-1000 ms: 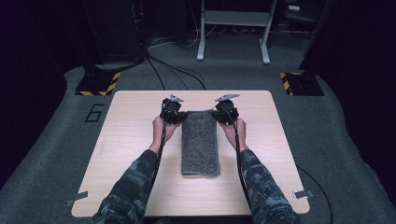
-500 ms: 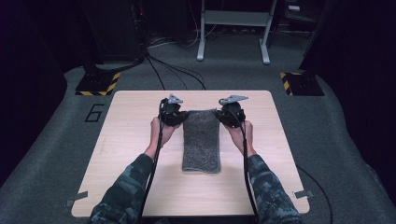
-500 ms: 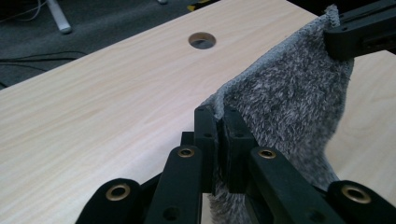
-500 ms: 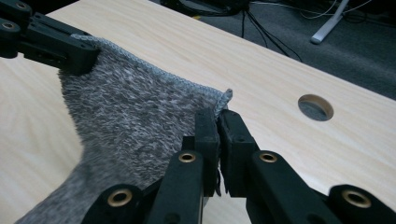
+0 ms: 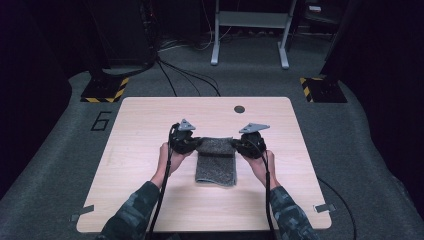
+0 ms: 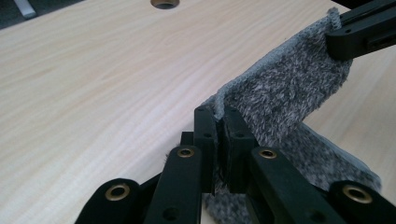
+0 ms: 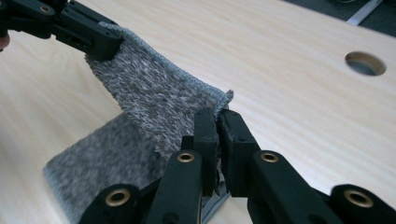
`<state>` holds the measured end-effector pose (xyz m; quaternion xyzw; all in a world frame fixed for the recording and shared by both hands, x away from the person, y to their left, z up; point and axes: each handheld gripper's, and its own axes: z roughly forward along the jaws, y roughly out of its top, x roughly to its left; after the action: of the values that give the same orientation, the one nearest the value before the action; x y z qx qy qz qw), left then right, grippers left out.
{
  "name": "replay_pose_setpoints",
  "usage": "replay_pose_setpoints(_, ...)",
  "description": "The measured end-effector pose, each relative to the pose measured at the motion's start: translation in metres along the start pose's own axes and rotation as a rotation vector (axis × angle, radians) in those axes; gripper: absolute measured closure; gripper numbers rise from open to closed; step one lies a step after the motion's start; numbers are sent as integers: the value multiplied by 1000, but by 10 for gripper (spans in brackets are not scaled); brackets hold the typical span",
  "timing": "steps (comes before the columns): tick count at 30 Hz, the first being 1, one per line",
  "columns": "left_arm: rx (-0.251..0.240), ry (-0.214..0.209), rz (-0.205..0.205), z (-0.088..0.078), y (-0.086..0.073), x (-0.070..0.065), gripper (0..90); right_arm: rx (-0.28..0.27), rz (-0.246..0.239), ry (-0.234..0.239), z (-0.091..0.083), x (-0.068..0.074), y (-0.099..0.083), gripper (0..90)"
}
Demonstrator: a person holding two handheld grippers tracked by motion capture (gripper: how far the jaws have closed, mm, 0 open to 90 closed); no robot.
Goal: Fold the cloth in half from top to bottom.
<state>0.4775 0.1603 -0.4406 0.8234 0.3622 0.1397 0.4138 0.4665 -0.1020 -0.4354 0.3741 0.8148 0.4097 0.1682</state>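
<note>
Towel fold under way.
Both grippers, left gripper and right gripper, clamp the grey towel corners; since earlier they've drawn the far edge toward frame bottom, halving it.

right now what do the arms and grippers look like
Both forearms wear dark camouflage sleeves. The left gripper and right gripper are black, each topped by a grey three-cornered plate, with a black cable trailing back. Brass-coloured rivets dot the jaw links.
</note>
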Motion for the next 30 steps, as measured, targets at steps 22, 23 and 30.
replay_pose_setpoints(22,40,-68,-125,-35,-53,-6,223,4,78,42,-41,14,-48,366)
replay_pose_setpoints(23,37,-64,-137,-32,-53,-6,207,17,82,33,-38,13,-47,343)
replay_pose_setpoints(30,132,25,-67,-3,-58,-28,157,129,49,-19,5,23,-54,194)
